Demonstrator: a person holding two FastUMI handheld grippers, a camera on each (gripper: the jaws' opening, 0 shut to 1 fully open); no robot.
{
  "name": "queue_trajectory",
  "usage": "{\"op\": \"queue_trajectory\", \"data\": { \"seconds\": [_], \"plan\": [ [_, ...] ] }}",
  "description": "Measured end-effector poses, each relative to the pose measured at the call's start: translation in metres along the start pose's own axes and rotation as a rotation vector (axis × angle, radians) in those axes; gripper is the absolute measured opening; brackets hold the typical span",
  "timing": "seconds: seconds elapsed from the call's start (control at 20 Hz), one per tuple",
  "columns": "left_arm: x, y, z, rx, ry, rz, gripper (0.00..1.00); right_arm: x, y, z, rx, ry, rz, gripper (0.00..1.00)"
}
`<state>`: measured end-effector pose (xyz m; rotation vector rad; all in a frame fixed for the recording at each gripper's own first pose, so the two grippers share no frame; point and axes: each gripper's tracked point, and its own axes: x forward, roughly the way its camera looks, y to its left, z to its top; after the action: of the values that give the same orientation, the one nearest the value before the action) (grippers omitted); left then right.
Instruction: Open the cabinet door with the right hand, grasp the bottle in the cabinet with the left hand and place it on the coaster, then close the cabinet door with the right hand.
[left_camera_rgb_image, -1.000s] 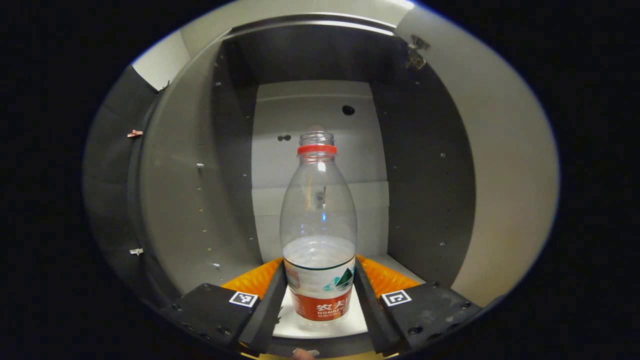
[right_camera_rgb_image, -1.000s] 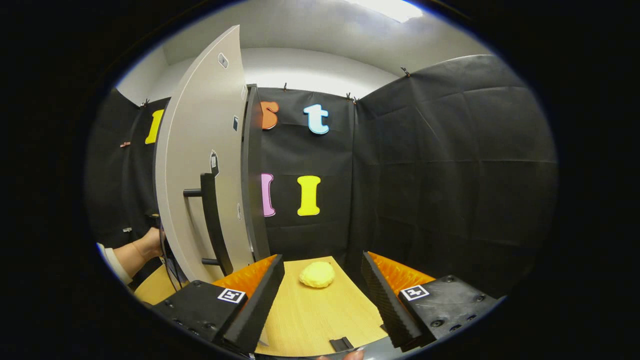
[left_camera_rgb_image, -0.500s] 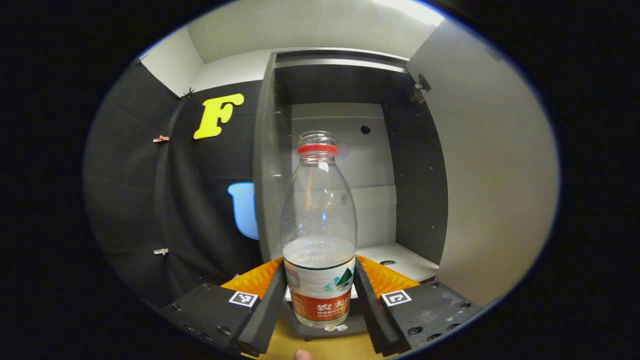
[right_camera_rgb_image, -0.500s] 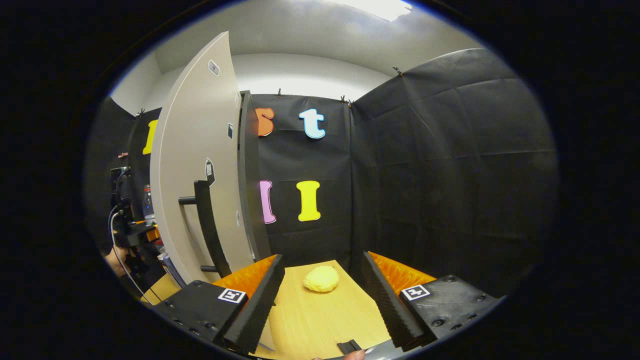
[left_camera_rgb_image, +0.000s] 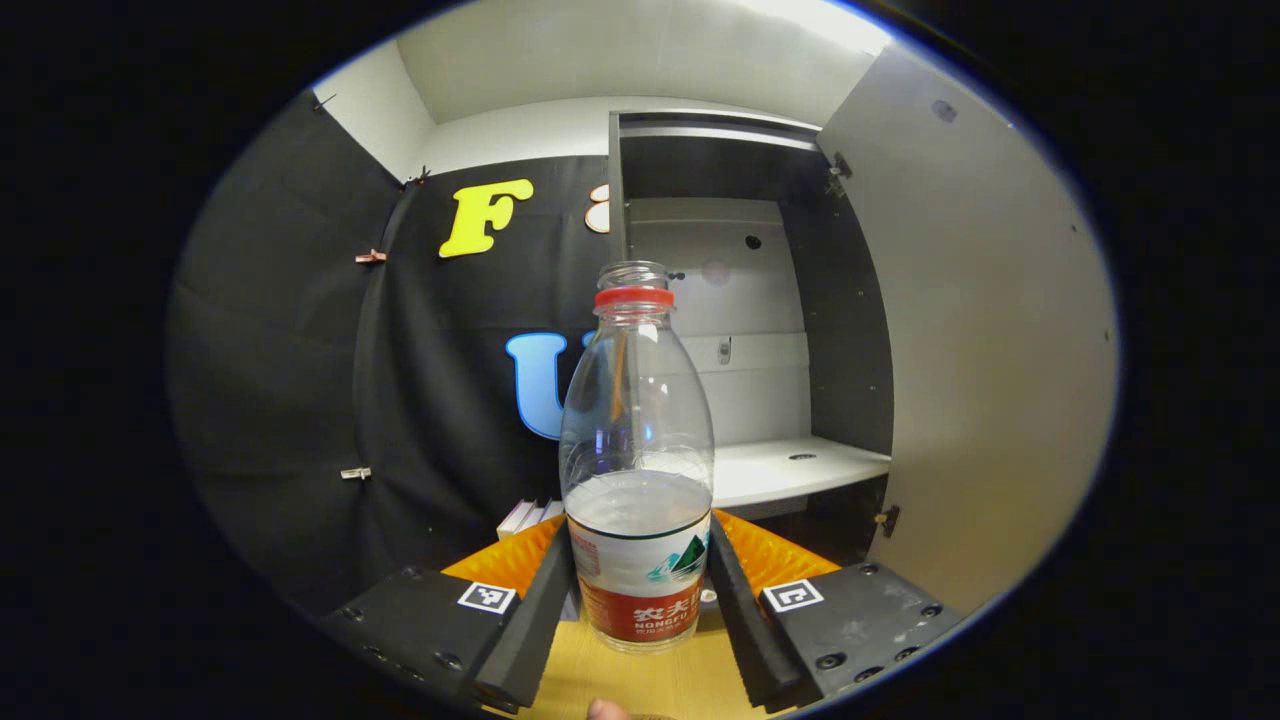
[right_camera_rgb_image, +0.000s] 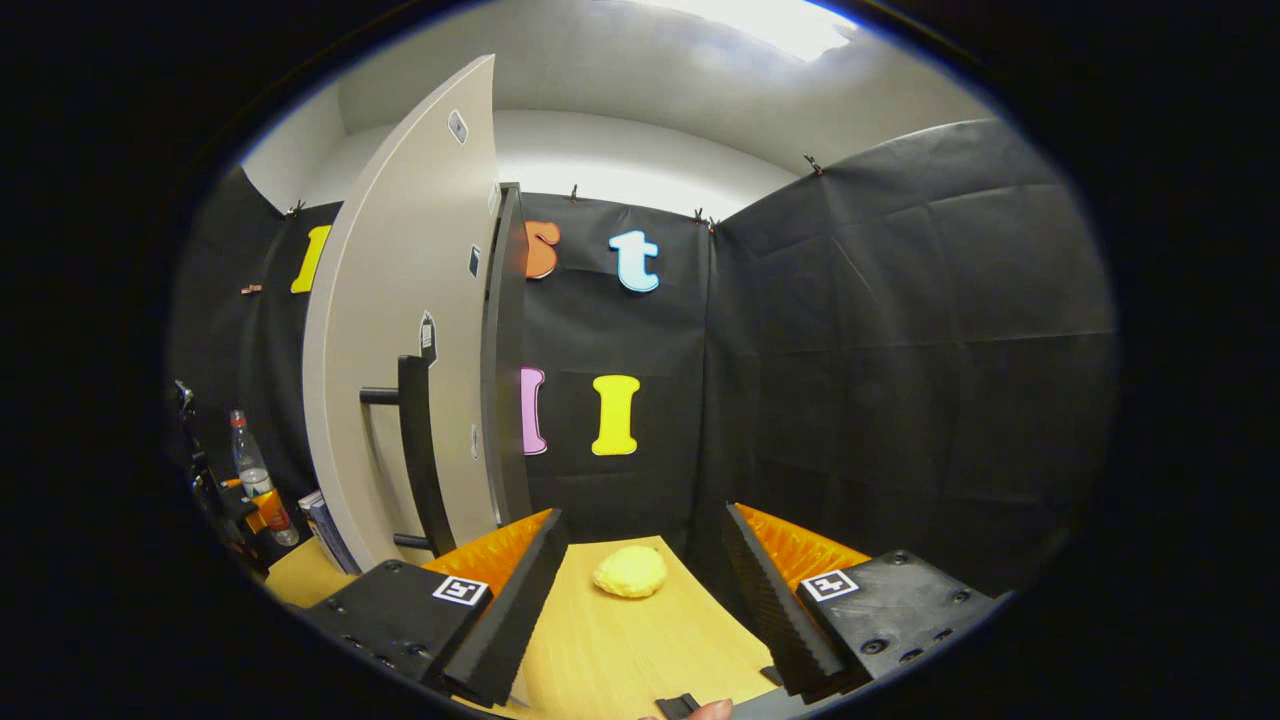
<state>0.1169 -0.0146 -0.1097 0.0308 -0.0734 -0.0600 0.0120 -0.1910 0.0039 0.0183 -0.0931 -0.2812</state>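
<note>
In the left gripper view my left gripper (left_camera_rgb_image: 640, 600) is shut on a clear plastic bottle (left_camera_rgb_image: 638, 470) with a red neck ring, no cap and some water inside. The bottle stands upright between both fingers, held above the wooden table (left_camera_rgb_image: 640, 680), out in front of the open cabinet (left_camera_rgb_image: 760, 330). The cabinet's white shelf (left_camera_rgb_image: 790, 465) lies behind it, and the open door (left_camera_rgb_image: 990, 330) stands at the right. In the right gripper view my right gripper (right_camera_rgb_image: 640, 600) is open over the table, right of the door (right_camera_rgb_image: 410, 330) and its black handle (right_camera_rgb_image: 420, 450). The bottle (right_camera_rgb_image: 255, 485) and the left gripper (right_camera_rgb_image: 235, 505) appear far left there.
A yellow lumpy object (right_camera_rgb_image: 630, 572) lies on the wooden table (right_camera_rgb_image: 620, 650) just ahead of the right gripper. Some books (left_camera_rgb_image: 530, 518) stand at the foot of the wall left of the cabinet. Black cloth walls close the booth behind and to the right.
The left gripper has drawn back out of the cabinet with the bottle in it, and the cabinet now sits farther off. The right gripper has barely moved and stays open.
</note>
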Motion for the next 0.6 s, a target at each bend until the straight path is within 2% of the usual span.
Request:
{"op": "queue_trajectory", "data": {
  "seconds": [0.6],
  "plan": [
    [-0.057,-0.014,-0.167,-0.043,0.087,-0.141,0.76,0.004,-0.002,0.009,-0.041,-0.021,-0.031,0.98]
  ]
}}
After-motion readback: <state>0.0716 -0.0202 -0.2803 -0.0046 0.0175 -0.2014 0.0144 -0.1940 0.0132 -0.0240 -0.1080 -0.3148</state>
